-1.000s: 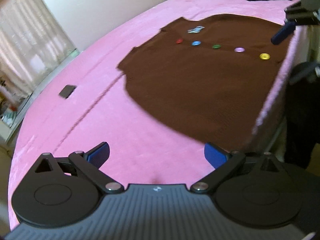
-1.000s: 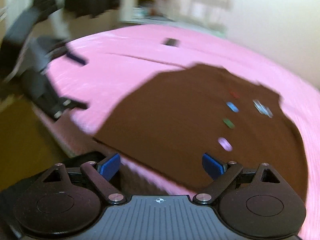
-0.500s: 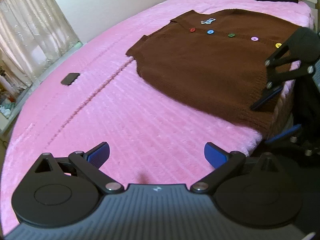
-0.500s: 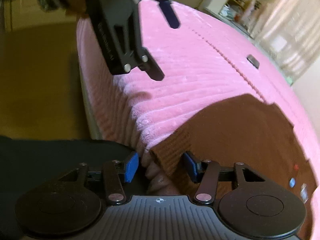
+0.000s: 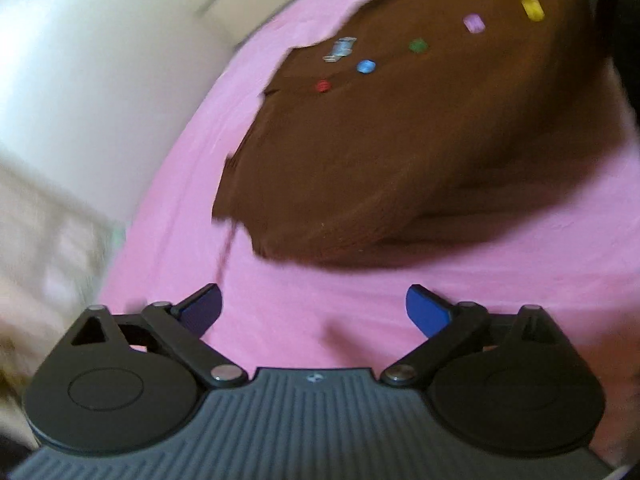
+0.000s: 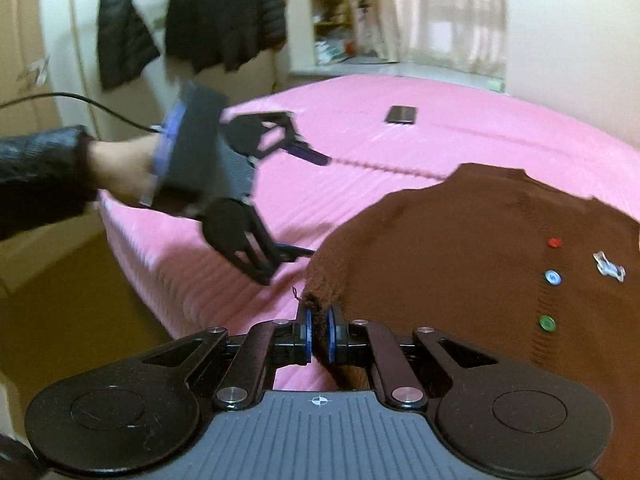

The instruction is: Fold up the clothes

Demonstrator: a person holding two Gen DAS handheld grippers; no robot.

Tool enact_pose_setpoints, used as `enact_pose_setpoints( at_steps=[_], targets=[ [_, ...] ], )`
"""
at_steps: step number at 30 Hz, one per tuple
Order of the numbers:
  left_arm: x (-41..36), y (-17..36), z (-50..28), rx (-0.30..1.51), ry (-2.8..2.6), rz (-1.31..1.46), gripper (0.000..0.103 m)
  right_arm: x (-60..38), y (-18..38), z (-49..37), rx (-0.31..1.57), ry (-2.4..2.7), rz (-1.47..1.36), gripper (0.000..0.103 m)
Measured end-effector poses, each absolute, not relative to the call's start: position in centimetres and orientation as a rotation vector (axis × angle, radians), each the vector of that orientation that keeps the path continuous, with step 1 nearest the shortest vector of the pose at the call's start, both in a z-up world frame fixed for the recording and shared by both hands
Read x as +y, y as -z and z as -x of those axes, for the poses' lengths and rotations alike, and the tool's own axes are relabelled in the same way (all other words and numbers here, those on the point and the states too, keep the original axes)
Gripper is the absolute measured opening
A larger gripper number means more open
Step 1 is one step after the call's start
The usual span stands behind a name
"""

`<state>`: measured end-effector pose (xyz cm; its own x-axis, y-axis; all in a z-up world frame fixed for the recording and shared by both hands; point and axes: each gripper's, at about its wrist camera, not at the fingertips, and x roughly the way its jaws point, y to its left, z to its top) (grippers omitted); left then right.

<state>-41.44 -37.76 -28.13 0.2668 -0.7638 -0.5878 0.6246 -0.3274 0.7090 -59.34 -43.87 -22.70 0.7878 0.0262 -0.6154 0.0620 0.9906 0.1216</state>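
Note:
A brown knitted cardigan with a row of coloured buttons lies flat on the pink bed cover. My right gripper is shut on the cardigan's near hem corner, and the ribbed edge bunches up between its blue pads. My left gripper stands open over bare pink cover, just short of the cardigan's side edge, with nothing between its fingers. In the right wrist view the left gripper is held by a hand in a dark sleeve, rolled on its side, left of the pinched corner.
A dark phone lies far back on the bed. The bed's edge drops to a brown floor on the left. Dark jackets hang on the wall behind, beside a curtained window.
My right gripper has closed on the cardigan's hem corner and lifted it a little. My left gripper has rolled and moved in closer to the cardigan's side edge, still open.

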Motion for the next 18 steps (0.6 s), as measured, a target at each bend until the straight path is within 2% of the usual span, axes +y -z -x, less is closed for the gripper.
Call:
enact_pose_setpoints(
  at_steps=[2,4,7,8,9,11,14,18],
  targets=[
    [-39.6,28.8,40.8,-0.252,1.430,-1.374,0.091,-44.7,22.4,59.6,0.653,0.032,-0.166,0.006],
    [-41.3,29.2,40.3,-0.328,1.454,-1.436,0.081,-45.2,22.2,59.8,0.643,0.037,-0.196,0.006],
    [-43.3,29.7,39.8,-0.402,1.503,-1.526,0.061,-45.7,22.0,59.8,0.633,0.037,-0.236,0.006],
    [-43.8,29.8,39.7,-0.410,1.521,-1.557,0.045,-46.0,22.1,59.9,0.627,0.037,-0.252,0.006],
    [-44.3,30.0,39.6,-0.419,1.539,-1.588,0.025,-46.4,22.1,60.1,0.621,0.036,-0.270,0.006],
    [-45.1,29.9,39.8,-0.438,1.543,-1.644,0.008,-47.2,22.0,61.1,0.595,0.047,-0.316,0.005],
    [-46.8,27.9,40.7,-0.425,1.528,-1.604,0.006,-48.8,21.7,63.3,0.539,0.078,-0.388,0.005],
    [-50.9,23.2,44.6,-0.458,1.510,-1.418,0.006,-51.4,21.9,68.5,0.414,0.164,-0.530,0.005]
  ],
)
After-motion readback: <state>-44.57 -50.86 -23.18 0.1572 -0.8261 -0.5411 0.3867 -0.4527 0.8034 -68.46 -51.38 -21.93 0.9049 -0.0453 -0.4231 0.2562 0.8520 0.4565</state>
